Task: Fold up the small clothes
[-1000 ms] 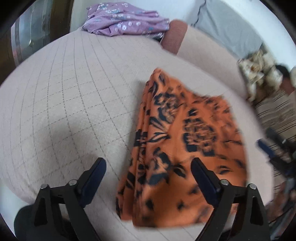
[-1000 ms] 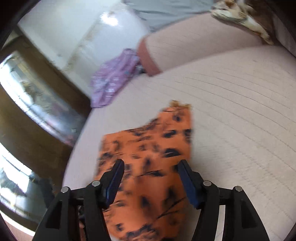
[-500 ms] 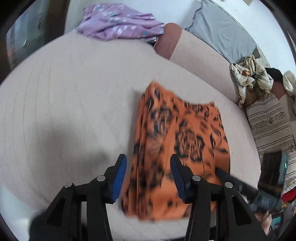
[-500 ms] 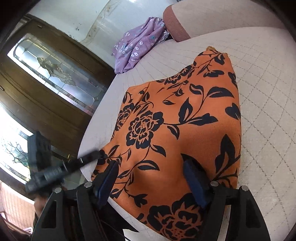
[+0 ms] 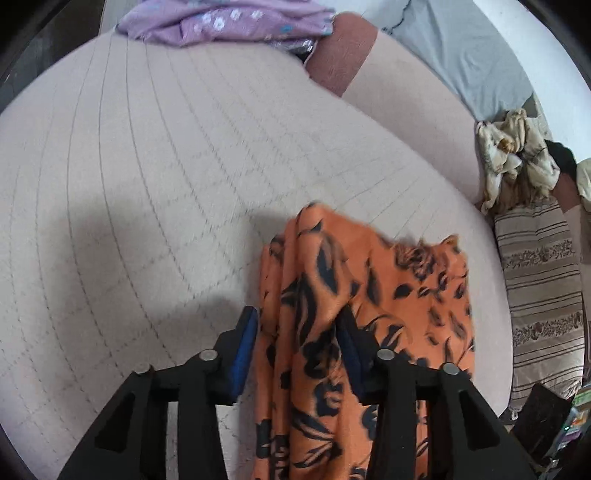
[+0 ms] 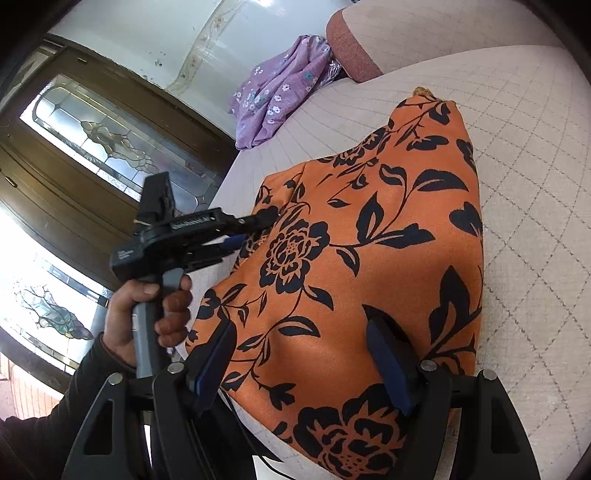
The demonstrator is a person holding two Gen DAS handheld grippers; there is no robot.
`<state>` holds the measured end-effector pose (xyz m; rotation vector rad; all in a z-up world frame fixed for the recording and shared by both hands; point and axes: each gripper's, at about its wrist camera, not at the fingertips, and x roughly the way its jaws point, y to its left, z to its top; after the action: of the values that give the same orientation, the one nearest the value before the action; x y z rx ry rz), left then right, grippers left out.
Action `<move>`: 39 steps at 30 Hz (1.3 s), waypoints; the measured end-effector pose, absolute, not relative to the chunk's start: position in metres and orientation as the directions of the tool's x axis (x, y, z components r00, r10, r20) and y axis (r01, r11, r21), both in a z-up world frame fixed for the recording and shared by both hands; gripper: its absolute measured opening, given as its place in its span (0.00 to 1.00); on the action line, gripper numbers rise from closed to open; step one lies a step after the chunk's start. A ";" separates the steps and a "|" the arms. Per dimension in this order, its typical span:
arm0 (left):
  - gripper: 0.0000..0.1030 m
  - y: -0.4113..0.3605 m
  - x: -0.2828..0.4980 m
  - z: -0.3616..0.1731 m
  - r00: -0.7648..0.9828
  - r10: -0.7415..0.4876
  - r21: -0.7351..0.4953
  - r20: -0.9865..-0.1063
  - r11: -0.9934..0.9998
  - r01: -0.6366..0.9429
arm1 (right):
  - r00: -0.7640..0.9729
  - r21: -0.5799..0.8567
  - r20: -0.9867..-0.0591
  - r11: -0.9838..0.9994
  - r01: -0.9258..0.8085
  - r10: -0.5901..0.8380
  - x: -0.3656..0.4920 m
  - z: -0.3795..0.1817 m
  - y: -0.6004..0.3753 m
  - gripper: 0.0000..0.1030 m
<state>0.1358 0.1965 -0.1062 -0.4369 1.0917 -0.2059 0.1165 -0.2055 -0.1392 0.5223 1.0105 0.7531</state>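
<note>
An orange garment with a black flower print [image 6: 354, 258] lies on the pale quilted bed [image 6: 535, 184]. In the left wrist view its bunched left edge [image 5: 306, 332] runs between my left gripper's fingers; the left gripper [image 5: 299, 347] is closed down on that edge and lifts it. The right wrist view shows the left gripper [image 6: 258, 218] pinching the garment's left side. My right gripper [image 6: 303, 354] hovers open over the garment's near edge, fingers on either side of the cloth, not clamped.
A purple flowered garment [image 5: 229, 22] lies at the bed's far edge by a reddish bolster [image 5: 340, 51]. A grey sheet [image 5: 465, 55], crumpled cream clothes [image 5: 513, 155] and a striped cushion [image 5: 543, 295] lie to the right. A wooden glass-panelled door [image 6: 92, 147] stands left.
My left gripper has narrowed from wide open onto the garment's left edge and lifted it, bunching the cloth. My right gripper has come in low over the near edge and stays open.
</note>
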 end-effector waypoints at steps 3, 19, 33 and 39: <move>0.50 0.190 0.151 -0.109 0.458 -0.304 -0.363 -0.836 0.930 -0.046 | 0.320 0.702 -0.556 0.639 -0.314 0.768 0.116 -0.140 -0.207 0.74; 0.55 0.193 0.056 -0.083 0.511 -0.317 -0.368 -0.799 0.930 0.003 | 0.325 0.724 -0.538 0.624 -0.294 0.778 0.116 -0.140 -0.212 0.74; 0.56 0.188 0.007 -0.113 0.451 -0.207 -0.256 -0.868 0.965 -0.049 | 0.335 0.742 -0.528 0.615 -0.266 0.781 0.104 -0.128 -0.232 0.76; 0.61 0.195 -0.002 -0.093 0.502 -0.190 -0.261 -0.843 0.962 -0.074 | 0.343 0.757 -0.506 0.598 -0.263 0.791 0.095 -0.127 -0.242 0.76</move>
<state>-0.0016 0.1954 -0.0934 -0.2789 1.0457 -0.0714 0.0950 -0.2418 -0.1269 0.6250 0.9963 0.7460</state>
